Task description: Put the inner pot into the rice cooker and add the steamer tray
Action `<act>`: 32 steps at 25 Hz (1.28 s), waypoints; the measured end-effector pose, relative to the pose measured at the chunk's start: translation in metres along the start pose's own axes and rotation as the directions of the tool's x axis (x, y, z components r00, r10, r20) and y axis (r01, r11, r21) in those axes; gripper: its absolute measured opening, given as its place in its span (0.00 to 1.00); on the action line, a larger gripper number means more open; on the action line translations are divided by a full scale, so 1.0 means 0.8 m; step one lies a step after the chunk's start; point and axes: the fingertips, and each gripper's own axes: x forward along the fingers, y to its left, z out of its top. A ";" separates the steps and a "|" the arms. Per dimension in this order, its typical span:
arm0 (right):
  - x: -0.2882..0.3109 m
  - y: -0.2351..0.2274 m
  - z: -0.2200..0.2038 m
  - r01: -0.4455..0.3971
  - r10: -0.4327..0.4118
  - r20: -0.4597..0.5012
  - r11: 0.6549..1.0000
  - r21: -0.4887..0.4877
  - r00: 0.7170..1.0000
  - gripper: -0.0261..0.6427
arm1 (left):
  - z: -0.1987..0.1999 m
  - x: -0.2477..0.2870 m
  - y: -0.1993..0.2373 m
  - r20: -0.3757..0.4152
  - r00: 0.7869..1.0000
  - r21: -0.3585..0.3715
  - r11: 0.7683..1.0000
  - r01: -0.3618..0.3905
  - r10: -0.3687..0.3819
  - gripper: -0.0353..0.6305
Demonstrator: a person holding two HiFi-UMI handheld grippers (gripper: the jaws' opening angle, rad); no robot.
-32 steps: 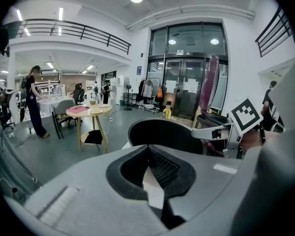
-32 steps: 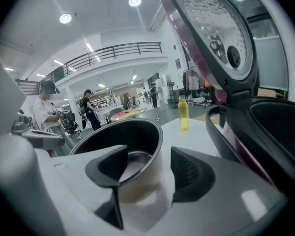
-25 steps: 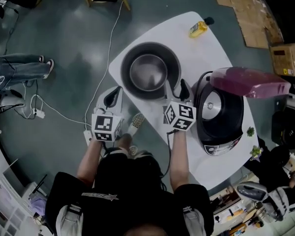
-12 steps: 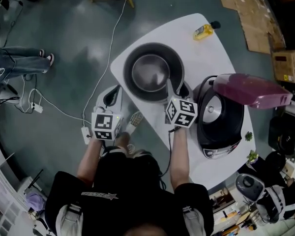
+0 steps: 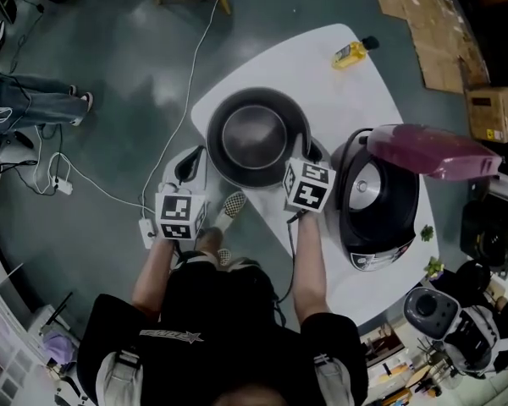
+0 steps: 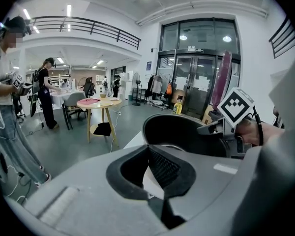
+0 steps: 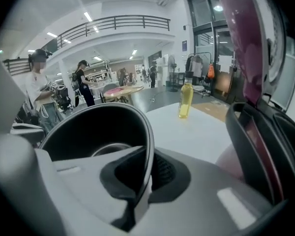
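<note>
Inner pot (image 5: 221,115) sits at the surface's (image 5: 347,100) near-left edge, open rice cooker (image 5: 381,203) just beside. Right tongs (image 7: 140,173) have just clamped onto its rim; left tongs (image 6: 156,170) clenched, empty.

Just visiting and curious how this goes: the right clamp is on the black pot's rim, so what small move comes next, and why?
Probably lift the inner pot a little off the table. The right gripper has just closed its jaws on the pot's rim, and the rice cooker stands open right beside it, lid up.
</note>
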 end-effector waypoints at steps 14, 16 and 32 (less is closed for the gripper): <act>-0.050 -0.017 0.008 0.041 -0.046 0.054 0.995 0.091 0.998 0.06 | 0.028 -0.029 0.024 0.070 0.997 0.012 0.999 -0.038 0.037 0.07; -0.065 -0.018 0.010 0.034 -0.041 0.065 0.993 0.111 0.997 0.06 | 0.034 -0.035 0.024 0.082 0.996 0.015 0.999 -0.037 0.036 0.07; -0.244 -0.029 0.041 0.058 -0.089 0.211 0.987 0.151 0.973 0.07 | 0.106 -0.082 -0.027 0.209 0.974 0.115 0.991 0.067 -0.090 0.07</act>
